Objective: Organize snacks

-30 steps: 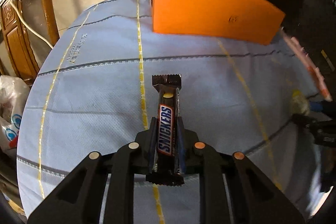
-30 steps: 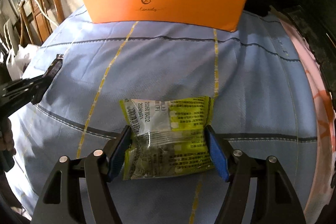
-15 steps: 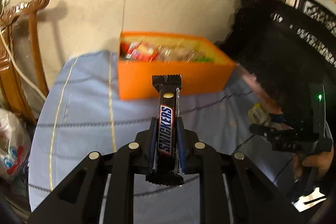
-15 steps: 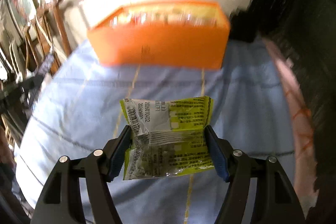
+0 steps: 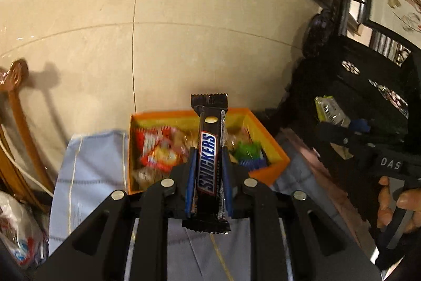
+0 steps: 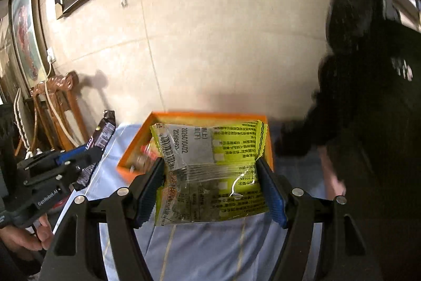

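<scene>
My left gripper (image 5: 209,167) pinches the stiff Snickers (image 5: 208,162) mid-length, my right gripper (image 6: 210,191) spans the light, crinkly yellow packet (image 6: 210,173) by its edges, near the box (image 6: 136,146).

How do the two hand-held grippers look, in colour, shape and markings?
Both are matte black frames with round silver pins and blue ribbed fingers. The left hand-held gripper shows white "GenRobot.AI" lettering in the right wrist view; the right hand-held gripper shows "DAS". Bare hands, no cables visible.

Two grippers, each clamping one snack: one chocolate bar (image 5: 209,162) and one yellow-green packet (image 6: 214,173). One orange box (image 5: 273,149) holds several blurred snacks, too smeared to count. One blue cloth (image 5: 97,162).
</scene>
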A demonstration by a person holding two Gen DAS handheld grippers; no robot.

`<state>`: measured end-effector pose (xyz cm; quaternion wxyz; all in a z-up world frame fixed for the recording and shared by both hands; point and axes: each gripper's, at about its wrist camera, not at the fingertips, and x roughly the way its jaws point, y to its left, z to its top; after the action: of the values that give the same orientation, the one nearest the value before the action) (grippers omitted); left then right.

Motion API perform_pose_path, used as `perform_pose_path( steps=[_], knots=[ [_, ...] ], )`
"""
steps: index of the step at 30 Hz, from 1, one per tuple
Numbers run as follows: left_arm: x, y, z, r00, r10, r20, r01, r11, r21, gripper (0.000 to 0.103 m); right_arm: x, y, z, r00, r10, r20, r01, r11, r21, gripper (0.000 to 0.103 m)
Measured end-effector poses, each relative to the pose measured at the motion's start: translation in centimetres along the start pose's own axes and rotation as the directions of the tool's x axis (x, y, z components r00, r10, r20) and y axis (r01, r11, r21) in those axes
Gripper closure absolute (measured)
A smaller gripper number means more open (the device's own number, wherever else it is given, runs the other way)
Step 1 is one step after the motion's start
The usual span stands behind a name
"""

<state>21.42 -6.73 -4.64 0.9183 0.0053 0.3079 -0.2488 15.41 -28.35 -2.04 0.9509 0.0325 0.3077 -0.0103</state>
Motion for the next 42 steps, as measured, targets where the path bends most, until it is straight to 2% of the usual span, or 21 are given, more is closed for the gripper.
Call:
perform_pose_path(
  steps=[6, 10, 12, 14, 15, 16, 18, 21, 24, 29, 32, 38, 42],
  knots=[
    [4.8, 1.6, 3.7, 0.999, 0.042, 0.001, -0.042, 0.999, -0.004, 0.086, 4.2, -1.1, 3.7, 1.0, -0.028, 0.008, 0.029, 0.999, -0.02, 0.033],
    [8.5, 2.4, 4.8, 0.998, 0.064, -0.013, -0.064, 0.998, -0.008, 0.086, 7.5, -1.6, 4.3, 0.999, -0.048, -0.005, 0.048, 0.999, -0.023, 0.032],
    [10.3, 2.4, 4.7, 0.996, 0.081, -0.026, -0.081, 0.997, 0.012, 0.085, 9.8, -1.8, 4.3, 0.998, -0.059, -0.02, 0.058, 0.998, -0.038, 0.028],
    [12.2, 2.2, 4.5, 0.996, 0.084, -0.039, -0.083, 0.996, 0.044, 0.033, 11.7, -2.0, 3.8, 0.993, -0.11, -0.044, 0.107, 0.992, -0.065, 0.021],
    [12.6, 2.3, 4.2, 0.993, 0.116, -0.038, -0.114, 0.992, 0.05, 0.007, 11.9, -2.1, 3.7, 0.992, -0.114, -0.05, 0.111, 0.992, -0.061, 0.02],
    [12.6, 2.4, 3.8, 0.99, 0.14, -0.01, -0.14, 0.989, 0.046, 0.005, 12.1, -2.4, 3.5, 0.991, -0.126, -0.05, 0.123, 0.991, -0.056, 0.02],
    [12.5, 2.4, 3.4, 0.992, 0.128, -0.016, -0.127, 0.991, 0.043, 0.005, 11.9, -2.6, 3.0, 0.989, -0.135, -0.052, 0.133, 0.99, -0.053, 0.02],
    [11.8, 2.1, 2.6, 0.986, 0.16, -0.037, -0.158, 0.986, 0.047, 0.005, 11.1, -2.8, 2.3, 0.987, -0.147, -0.07, 0.145, 0.989, -0.04, 0.02],
    [9.2, 1.9, 2.1, 0.984, 0.174, -0.033, -0.175, 0.985, -0.01, 0.004, 8.5, -2.7, 1.6, 0.987, -0.146, -0.063, 0.146, 0.989, -0.004, 0.02],
    [2.6, 1.2, 0.4, 0.978, 0.208, -0.033, -0.21, 0.975, -0.077, 0.004, 3.0, -1.4, -0.3, 0.99, -0.134, -0.034, 0.136, 0.989, 0.053, 0.01],
    [-1.2, 0.0, -1.3, 0.974, 0.224, -0.044, -0.227, 0.97, -0.083, 0.004, -0.3, 0.0, -2.9, 0.991, -0.122, -0.045, 0.125, 0.989, 0.074, 0.008],
    [-7.2, -3.6, -6.9, 0.964, 0.249, -0.089, -0.251, 0.968, -0.013, 0.004, -6.5, 1.9, -9.7, 0.995, -0.068, -0.067, 0.073, 0.995, 0.064, 0.006],
    [-11.1, -5.6, -10.5, 0.962, 0.249, -0.114, -0.257, 0.965, -0.058, 0.004, -10.0, 1.8, -12.4, 0.996, -0.045, -0.074, 0.047, 0.998, 0.036, 0.004]
  ],
)
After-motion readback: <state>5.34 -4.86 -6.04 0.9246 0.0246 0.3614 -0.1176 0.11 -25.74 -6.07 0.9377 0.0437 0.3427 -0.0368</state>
